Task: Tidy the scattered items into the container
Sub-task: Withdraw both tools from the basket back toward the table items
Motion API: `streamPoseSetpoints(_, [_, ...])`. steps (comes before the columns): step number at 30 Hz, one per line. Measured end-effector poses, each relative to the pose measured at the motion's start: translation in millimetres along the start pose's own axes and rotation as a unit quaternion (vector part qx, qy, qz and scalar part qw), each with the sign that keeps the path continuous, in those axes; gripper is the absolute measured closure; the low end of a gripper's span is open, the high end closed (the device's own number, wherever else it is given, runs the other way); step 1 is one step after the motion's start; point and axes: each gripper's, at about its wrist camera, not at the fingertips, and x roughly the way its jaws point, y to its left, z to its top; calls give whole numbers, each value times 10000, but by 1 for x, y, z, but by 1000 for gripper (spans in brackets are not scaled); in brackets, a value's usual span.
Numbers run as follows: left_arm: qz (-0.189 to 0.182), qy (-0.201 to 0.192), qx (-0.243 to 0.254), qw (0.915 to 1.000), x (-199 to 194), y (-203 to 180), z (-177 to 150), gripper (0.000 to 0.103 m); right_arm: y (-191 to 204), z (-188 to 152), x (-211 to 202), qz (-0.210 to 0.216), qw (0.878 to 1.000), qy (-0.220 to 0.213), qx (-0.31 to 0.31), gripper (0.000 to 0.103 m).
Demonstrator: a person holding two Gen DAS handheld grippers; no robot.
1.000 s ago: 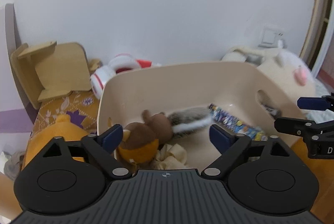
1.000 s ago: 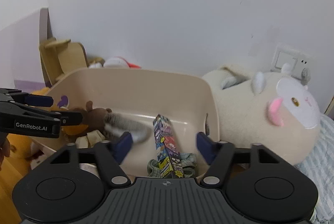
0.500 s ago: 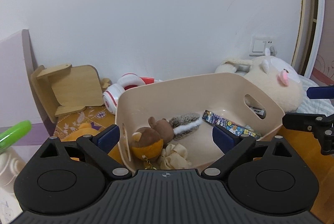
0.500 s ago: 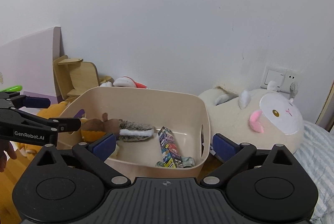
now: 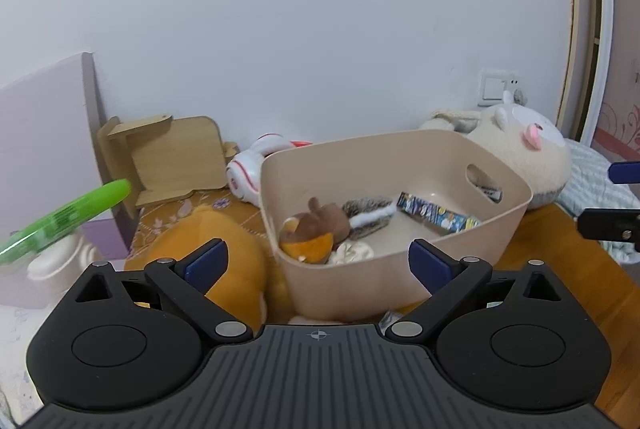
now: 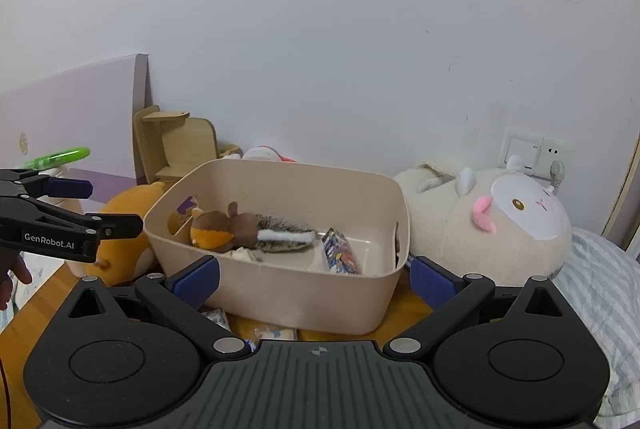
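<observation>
A beige plastic bin stands on the wooden floor. Inside lie a brown squirrel plush with a grey striped tail, a colourful packet and a pale cloth. My left gripper is open and empty, held back from the bin's near wall; it shows in the right wrist view. My right gripper is open and empty in front of the bin; its fingers show at the right edge of the left wrist view.
An orange plush lies left of the bin. A big cream plush and striped bedding are on the right. A wooden stool, red-white headphones and a green object are at the back left. Small packets lie before the bin.
Both grippers have pulled back and up from the bin, so it looks smaller and sits lower in view. Both stay open and empty. The bin's contents have not moved.
</observation>
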Motion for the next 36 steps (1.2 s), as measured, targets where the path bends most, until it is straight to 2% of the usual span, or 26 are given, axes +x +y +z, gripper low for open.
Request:
streamPoseSetpoints(7, [112, 43, 236, 9996, -12, 1, -21, 4, 3, -19, -17, -16, 10000, 25, -49, 0])
streamPoseSetpoints(10, [73, 127, 194, 9997, -13, 1, -33, 4, 1, -30, -22, -84, 9999, 52, -22, 0])
streamPoseSetpoints(14, [-5, 272, -89, 9996, -8, 4, -48, 4, -4, -45, -29, -155, 9998, 71, 95, 0])
streamPoseSetpoints(20, [172, 489, -535, 9972, 6, 9, -69, 4, -5, -68, -33, -354, 9993, 149, -2, 0])
streamPoseSetpoints(31, [77, 1021, -1645, 9810, 32, 24, -99, 4, -18, -111, -16, -291, 9973, 649, 178, 0])
streamPoseSetpoints(33, [75, 1065, -1739, 9790, 36, 24, -101, 4, -19, -117, -12, -300, 9966, 740, 192, 0])
streamPoseSetpoints(36, [92, 1047, -1593, 9816, 38, 19, -103, 4, -19, -124, -7, -301, 9960, 815, 220, 0])
